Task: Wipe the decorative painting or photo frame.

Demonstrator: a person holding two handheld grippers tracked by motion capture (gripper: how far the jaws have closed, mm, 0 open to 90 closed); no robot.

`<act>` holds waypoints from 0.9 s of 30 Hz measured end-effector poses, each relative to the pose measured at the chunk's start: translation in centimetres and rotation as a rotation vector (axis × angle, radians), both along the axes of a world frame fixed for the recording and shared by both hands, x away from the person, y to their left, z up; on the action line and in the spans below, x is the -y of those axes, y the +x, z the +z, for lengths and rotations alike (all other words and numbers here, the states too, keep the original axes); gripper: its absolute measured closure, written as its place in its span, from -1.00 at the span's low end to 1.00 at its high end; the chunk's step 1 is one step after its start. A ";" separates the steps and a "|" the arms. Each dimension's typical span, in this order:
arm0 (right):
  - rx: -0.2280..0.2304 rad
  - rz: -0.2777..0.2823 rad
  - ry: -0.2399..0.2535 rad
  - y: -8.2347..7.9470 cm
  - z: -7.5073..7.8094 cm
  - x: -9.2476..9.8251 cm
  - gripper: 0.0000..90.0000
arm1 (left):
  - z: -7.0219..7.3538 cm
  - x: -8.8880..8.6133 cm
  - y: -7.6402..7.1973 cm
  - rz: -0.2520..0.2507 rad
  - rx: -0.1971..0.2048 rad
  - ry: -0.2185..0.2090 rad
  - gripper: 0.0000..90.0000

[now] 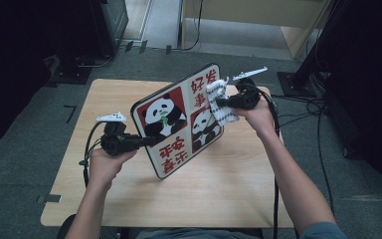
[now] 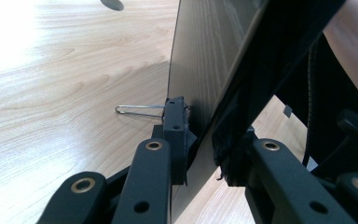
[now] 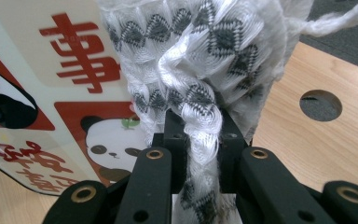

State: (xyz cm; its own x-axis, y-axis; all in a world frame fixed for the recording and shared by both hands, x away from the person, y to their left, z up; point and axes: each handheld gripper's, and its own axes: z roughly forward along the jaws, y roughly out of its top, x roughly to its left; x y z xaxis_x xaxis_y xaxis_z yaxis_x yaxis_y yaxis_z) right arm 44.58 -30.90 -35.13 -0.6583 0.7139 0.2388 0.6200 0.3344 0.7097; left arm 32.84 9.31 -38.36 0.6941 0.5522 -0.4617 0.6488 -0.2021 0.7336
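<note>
1. Grippers, two counted in the high view: the left gripper (image 1: 146, 141) pinches the lower left edge of one panda board (image 1: 179, 117), held tilted above the table (image 1: 129, 94). The right gripper (image 1: 220, 103) pinches one white-and-grey patterned cloth (image 1: 220, 99) against the board's upper right face. Two pandas are printed on the board.

2. Left gripper view: both jaws are pressed onto the board's edge (image 2: 200, 93), one on each side. One wire clip (image 2: 137, 111) projects from the board's dark back.

3. Right gripper view: jaws are clamped on a bunched fold of the cloth (image 3: 200, 93). One round hole (image 3: 320, 105) shows in the tabletop.
</note>
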 end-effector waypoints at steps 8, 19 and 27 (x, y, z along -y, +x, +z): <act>-0.020 -0.002 -0.001 -0.2 -1.1 0.3 0.79 | 0.0 0.0 0.0 -0.002 0.001 -0.001 0.70; -0.037 -0.005 -0.002 -0.5 -2.4 0.6 0.79 | 0.0 0.0 0.0 -0.002 0.003 0.000 0.70; -0.050 -0.005 -0.013 -0.6 -3.7 0.9 0.79 | 0.0 0.0 0.0 -0.003 0.003 0.001 0.70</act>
State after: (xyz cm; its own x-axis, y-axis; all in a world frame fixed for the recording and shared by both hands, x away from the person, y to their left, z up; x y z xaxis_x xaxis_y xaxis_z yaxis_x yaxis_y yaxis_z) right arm 43.96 -31.76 -38.84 -0.6422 0.7203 0.2621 0.6566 0.3404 0.6731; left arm 32.85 9.34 -38.36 0.6967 0.5510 -0.4593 0.6464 -0.2046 0.7351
